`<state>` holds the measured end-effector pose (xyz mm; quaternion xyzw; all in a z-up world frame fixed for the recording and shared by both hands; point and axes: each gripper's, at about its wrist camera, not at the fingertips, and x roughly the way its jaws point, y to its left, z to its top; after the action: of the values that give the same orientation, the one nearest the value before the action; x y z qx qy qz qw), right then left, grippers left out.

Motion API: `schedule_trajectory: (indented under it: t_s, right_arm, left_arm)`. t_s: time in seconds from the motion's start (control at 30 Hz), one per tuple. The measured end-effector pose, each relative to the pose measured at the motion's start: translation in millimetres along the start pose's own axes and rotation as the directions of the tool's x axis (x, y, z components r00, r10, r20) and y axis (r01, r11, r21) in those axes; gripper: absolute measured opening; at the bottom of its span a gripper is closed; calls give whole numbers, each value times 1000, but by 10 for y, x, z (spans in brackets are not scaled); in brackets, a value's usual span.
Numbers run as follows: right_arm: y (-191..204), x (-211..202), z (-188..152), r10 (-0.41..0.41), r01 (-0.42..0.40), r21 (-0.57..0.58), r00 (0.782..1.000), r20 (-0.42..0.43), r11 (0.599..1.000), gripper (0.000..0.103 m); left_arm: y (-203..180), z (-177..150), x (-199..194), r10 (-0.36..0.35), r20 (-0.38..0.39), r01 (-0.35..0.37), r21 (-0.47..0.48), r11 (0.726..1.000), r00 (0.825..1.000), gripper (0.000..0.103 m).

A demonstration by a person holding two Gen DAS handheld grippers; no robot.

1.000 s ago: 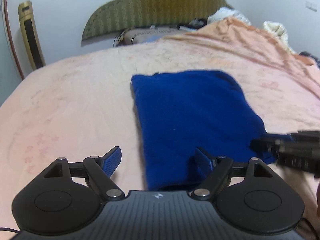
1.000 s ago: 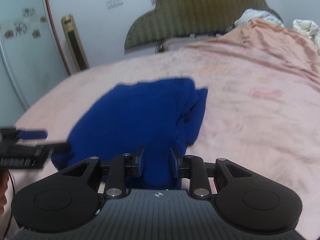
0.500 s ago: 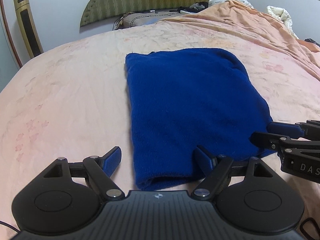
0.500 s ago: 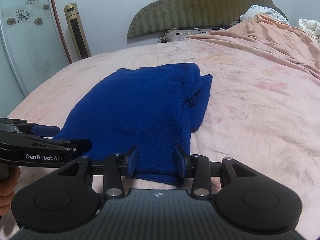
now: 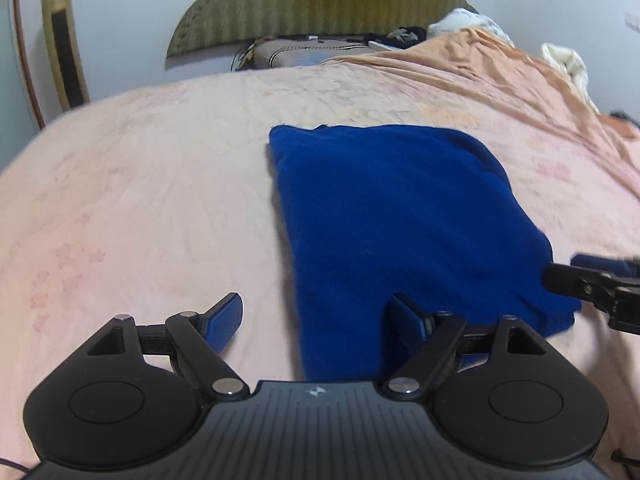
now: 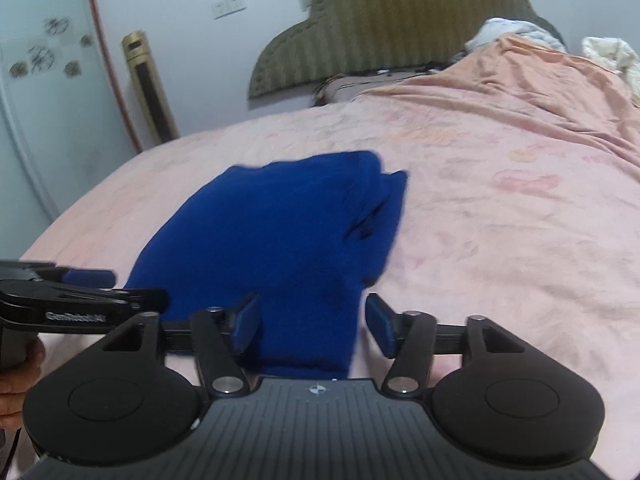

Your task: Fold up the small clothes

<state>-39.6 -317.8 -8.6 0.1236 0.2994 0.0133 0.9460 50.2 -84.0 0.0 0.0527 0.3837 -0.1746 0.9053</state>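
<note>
Hovering low: left gripper (image 5: pixel 318 318), right gripper (image 6: pixel 312 322) | fingers spread | blue garment (image 5: pixel 404 220) near edge

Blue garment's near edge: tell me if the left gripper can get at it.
Probably yes. The left gripper is open, straddling the near-left corner of the blue garment, with nothing between them on the pink bedsheet.

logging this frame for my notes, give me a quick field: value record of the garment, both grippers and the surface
garment: blue garment, folded into a rough rectangle, lying flat
surface: pink bedsheet
left gripper: open, one finger over the sheet, the other over the garment's near edge
right gripper: open, straddling the garment's near right corner
grasp: neither gripper closed on the cloth
loose part: layered edges bunched along the garment's right side
background: green headboard
</note>
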Motion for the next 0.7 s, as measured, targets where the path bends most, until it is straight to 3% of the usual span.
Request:
schedule_trajectory:
  t_s: [0.2, 0.3, 0.37, 0.5, 0.6, 0.7]
  right_arm:
    - [-310, 180, 13, 57, -51, 150, 998, -41, 987, 69]
    - [-379, 321, 46, 103, -92, 191, 994, -46, 977, 70]
    - [-431, 434, 95, 138, -127, 213, 990, -40, 969, 72]
    - [-588, 723, 252, 231, -214, 300, 973, -22, 930, 74]
    - [-665, 951, 381, 277, -258, 336, 961, -9, 906, 73]
    - [-674, 1187, 514, 323, -302, 335, 946, -7, 893, 75]
  left_arm:
    - [202, 154, 149, -85, -9, 84, -94, 992, 996, 81]
    - [323, 257, 279, -157, -11, 153, -168, 974, 987, 85]
    - [429, 312, 403, -228, -17, 217, -242, 946, 974, 85]
    - [645, 435, 726, -349, -12, 315, -403, 859, 937, 89]
    - [717, 591, 917, -399, 2, 356, -455, 816, 917, 90]
    - [726, 747, 1110, -445, 4, 395, -468, 790, 895, 89]
